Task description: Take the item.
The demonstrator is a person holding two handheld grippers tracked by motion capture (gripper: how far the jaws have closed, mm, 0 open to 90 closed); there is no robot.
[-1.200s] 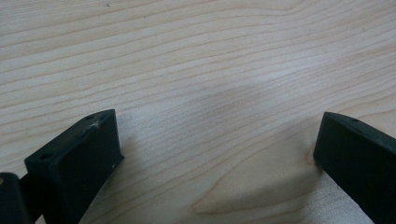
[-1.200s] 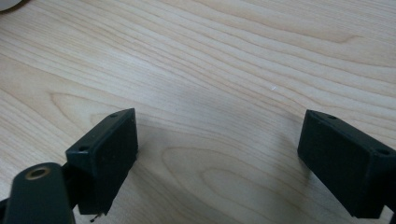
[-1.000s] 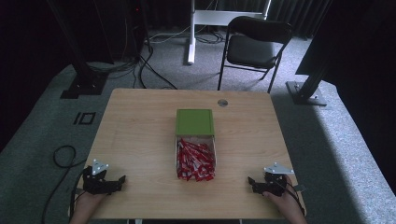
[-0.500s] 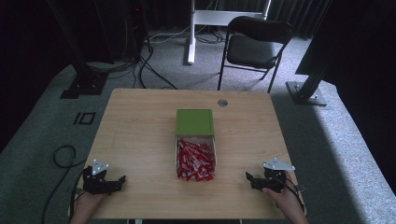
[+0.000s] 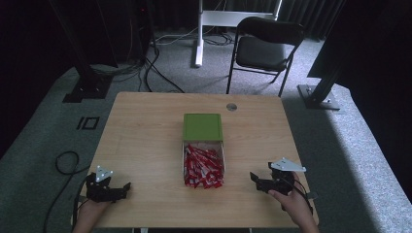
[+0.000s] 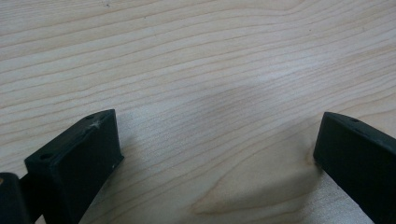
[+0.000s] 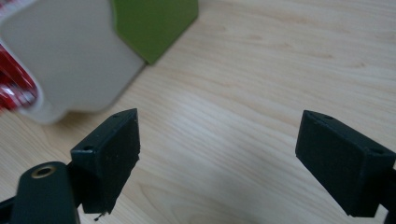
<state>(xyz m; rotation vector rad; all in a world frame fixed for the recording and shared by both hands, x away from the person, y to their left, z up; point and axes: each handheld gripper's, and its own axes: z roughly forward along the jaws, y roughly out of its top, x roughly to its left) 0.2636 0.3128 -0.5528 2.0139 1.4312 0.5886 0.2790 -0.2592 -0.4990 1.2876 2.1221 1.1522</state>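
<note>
A green box [image 5: 202, 127] sits in the middle of the wooden table [image 5: 145, 126]. Touching its near side is a pale open container [image 5: 204, 166] full of red packets. My left gripper [image 5: 125, 189] rests at the table's front left, jaws open and pointing right. In the left gripper view the gripper [image 6: 217, 130] has bare wood between its jaws. My right gripper [image 5: 254, 182] is at the front right, held by a hand, open and pointing left at the container. In the right gripper view this gripper [image 7: 219, 123] is empty, with the container wall [image 7: 70, 60], red packets [image 7: 14, 79] and green box [image 7: 154, 23] ahead to the left.
A round grommet [image 5: 231, 107] sits near the table's far edge. Behind the table stand a black chair [image 5: 265, 48], a white desk leg [image 5: 198, 34] and cables on the grey carpet. Dark frame posts [image 5: 320, 82] stand at both sides.
My right gripper has shifted a little to the left, toward the container. The left gripper has stayed where it was.
</note>
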